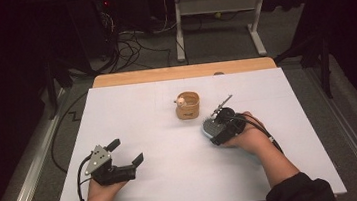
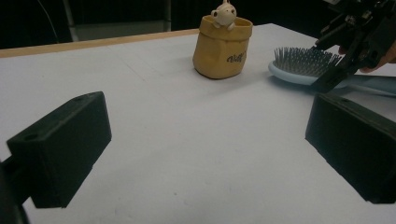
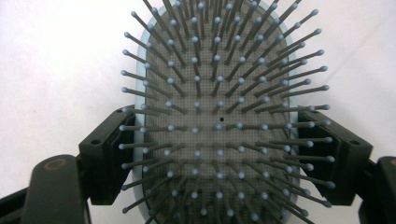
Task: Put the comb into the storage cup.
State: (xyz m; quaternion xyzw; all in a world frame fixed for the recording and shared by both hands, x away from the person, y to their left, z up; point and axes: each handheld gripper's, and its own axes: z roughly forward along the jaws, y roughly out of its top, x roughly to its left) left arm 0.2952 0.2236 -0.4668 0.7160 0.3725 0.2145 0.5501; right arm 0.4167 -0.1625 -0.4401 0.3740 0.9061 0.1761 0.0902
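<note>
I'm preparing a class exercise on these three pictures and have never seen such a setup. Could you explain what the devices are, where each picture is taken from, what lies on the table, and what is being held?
A person sits at a table covered with a white sheet and holds a hand-operated gripper in each hand. The high view looks down from above the person. The other two pictures come from cameras mounted on the grippers, looking along their black fingers.

On the sheet stand a small tan pot with a little figure at its rim, and a light blue hairbrush, bristles up.

The left gripper is open and holds nothing. The right gripper has its fingers on either side of the brush head; whether they already press it is hard to tell.
</note>
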